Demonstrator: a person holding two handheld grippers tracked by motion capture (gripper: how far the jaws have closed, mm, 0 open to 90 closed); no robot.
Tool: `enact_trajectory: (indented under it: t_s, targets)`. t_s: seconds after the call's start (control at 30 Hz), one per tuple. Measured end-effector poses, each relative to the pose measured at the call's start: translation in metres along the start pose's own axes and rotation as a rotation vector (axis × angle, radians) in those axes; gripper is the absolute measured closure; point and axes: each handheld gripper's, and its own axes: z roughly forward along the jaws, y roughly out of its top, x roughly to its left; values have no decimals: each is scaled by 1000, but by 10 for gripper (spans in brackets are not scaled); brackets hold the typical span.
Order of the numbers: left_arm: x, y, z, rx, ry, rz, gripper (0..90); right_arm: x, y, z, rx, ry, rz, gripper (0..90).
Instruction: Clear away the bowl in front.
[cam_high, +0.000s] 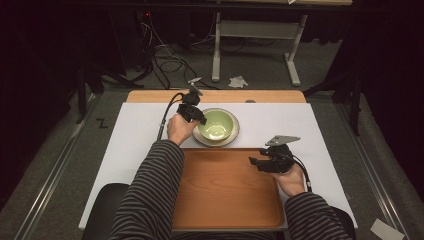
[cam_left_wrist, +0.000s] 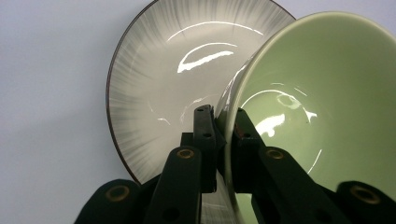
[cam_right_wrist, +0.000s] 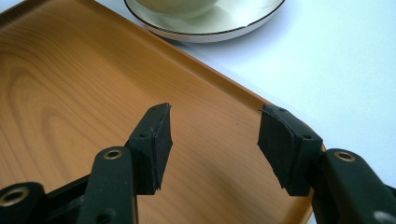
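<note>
white table sheet (cam_high: 135, 130), dark room; left gripper (cam_left_wrist: 223, 122) pinches bowl (cam_left_wrist: 327, 93), right gripper (cam_right_wrist: 215, 135) gapes.

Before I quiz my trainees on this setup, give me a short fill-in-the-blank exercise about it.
1. The left gripper is shut on the rim of the green ____.
2. The bowl sits on a ____.
3. The right gripper, jaws ____, hovers over the wooden tray.

Missing words: bowl; plate; open

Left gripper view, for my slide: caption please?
Left gripper pinching green bowl's rim above a streaked grey plate.
</note>
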Motion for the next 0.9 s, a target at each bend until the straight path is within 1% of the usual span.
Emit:
enact_trajectory:
  t_s: [0.1,0.17,0.2,0.23,0.33,0.47,0.5,0.57,0.8,0.9]
  targets:
    - [-1,0,-6,0,-13,9,842,0,0,0,-4,-1,2,458]
    - [-3,0,-8,-1,-22,8,842,0,0,-1,-13,2,-8,459]
    - [-5,-1,-13,-3,-35,20,842,1,0,-2,-17,0,-7,460]
    - [-6,-1,-16,-2,-40,32,842,0,1,-2,-20,1,-11,460]
    - [-11,-3,-24,-3,-59,46,843,1,0,-1,-15,1,-6,461]
    - [-14,-5,-28,-1,-70,57,843,1,0,-1,-18,0,-7,463]
    - [-15,-7,-30,3,-70,74,843,1,0,-1,-18,0,-7,463]
    - [-17,-9,-33,4,-75,90,843,1,0,-1,-13,1,-8,463]
    - [-24,-14,-43,5,-97,111,843,0,0,-1,-16,2,-4,462]
    - [-26,-19,-50,8,-111,123,843,-1,0,-1,-16,-2,-1,461]
